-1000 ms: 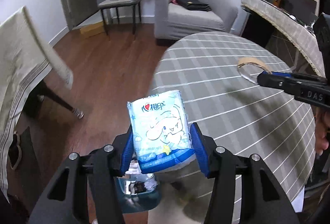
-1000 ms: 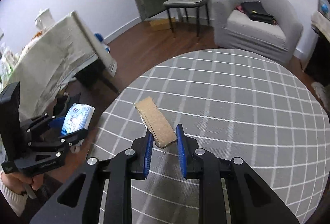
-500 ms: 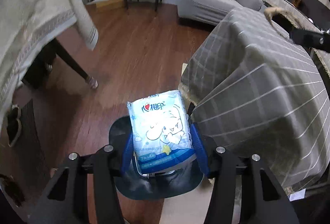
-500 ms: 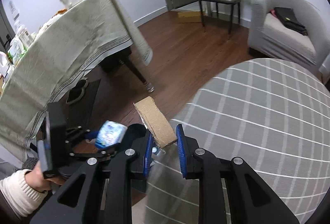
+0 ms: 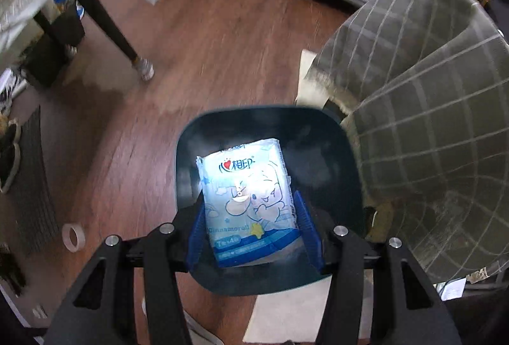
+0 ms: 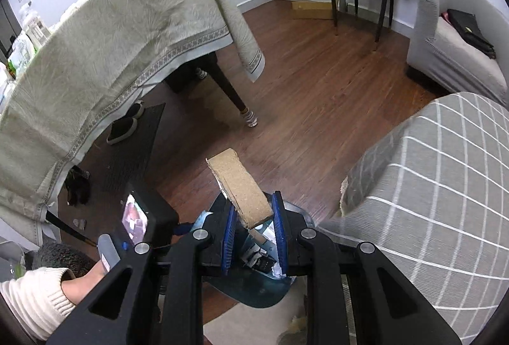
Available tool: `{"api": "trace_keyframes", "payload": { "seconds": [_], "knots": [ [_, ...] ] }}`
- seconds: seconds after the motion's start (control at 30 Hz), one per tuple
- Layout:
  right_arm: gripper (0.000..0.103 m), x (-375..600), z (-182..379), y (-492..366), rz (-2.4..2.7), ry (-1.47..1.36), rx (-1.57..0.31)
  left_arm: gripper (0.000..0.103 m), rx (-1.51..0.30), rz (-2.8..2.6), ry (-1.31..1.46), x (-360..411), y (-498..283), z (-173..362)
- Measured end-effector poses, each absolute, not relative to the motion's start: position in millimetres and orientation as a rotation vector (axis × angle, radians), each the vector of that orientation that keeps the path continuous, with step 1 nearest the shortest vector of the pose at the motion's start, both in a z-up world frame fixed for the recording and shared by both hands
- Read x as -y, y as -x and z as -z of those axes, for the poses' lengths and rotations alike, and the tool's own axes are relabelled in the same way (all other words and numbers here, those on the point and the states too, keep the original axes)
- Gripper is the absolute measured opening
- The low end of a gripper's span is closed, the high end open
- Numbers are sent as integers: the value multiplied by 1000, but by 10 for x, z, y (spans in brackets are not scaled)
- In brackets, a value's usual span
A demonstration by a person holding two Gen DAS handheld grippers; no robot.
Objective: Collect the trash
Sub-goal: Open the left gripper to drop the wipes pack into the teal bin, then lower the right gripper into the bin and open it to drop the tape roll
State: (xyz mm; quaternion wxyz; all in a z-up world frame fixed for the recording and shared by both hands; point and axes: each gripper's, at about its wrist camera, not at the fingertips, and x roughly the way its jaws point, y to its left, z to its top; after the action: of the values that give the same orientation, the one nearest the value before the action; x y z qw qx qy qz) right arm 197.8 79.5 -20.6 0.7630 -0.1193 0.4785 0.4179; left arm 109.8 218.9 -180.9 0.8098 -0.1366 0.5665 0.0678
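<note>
The left gripper holds the tissue pack between its blue pads, which press on the two long sides of the pack, and it points steeply down over the dark bin. The pack hangs directly above the bin opening, a little toward the near side, so I judge that the step in hand is to drop it inside. To do it well, the jaws should open only while the pack is clear of the rim on every side, and low enough that the soft pack does not tip over the edge to the wooden floor. The right gripper is closed on the lower end of a cardboard piece, which leans up and away to the left from the pads. Behind its jaws, the bin shows with some rubbish already in it, so this cardboard is also near the opening, but whether it is fully above it I cannot tell. Just to the right of the bin the checked tablecloth hangs down, and to the far left stands another table with a pale cloth. A roll of tape lies on the floor to the left, apart from the bin.
</note>
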Motion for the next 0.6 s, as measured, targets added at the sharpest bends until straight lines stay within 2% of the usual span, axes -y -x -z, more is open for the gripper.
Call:
{"api": "trace_keyframes", "payload": {
  "seconds": [0.17, 0.27, 0.37, 0.53, 0.6],
  "knots": [
    [22, -975, 354, -1935, -902, 309, -1075, 57, -1262, -129, 317, -2237, -1045, 2042],
    [22, -1084, 454, -1921, -898, 330, -1098, 61, -1292, -104, 322, -2205, -1007, 2164],
    [22, -1176, 560, -1895, -895, 360, -1120, 69, -1300, -81, 307, -2165, -956, 2221],
    [22, -1284, 673, -1850, -890, 399, -1136, 68, -1282, -67, 289, -2182, -894, 2166],
    [22, -1329, 740, -1830, -885, 415, -1145, 65, -1267, -71, 286, -2224, -863, 2109]
  ]
}}
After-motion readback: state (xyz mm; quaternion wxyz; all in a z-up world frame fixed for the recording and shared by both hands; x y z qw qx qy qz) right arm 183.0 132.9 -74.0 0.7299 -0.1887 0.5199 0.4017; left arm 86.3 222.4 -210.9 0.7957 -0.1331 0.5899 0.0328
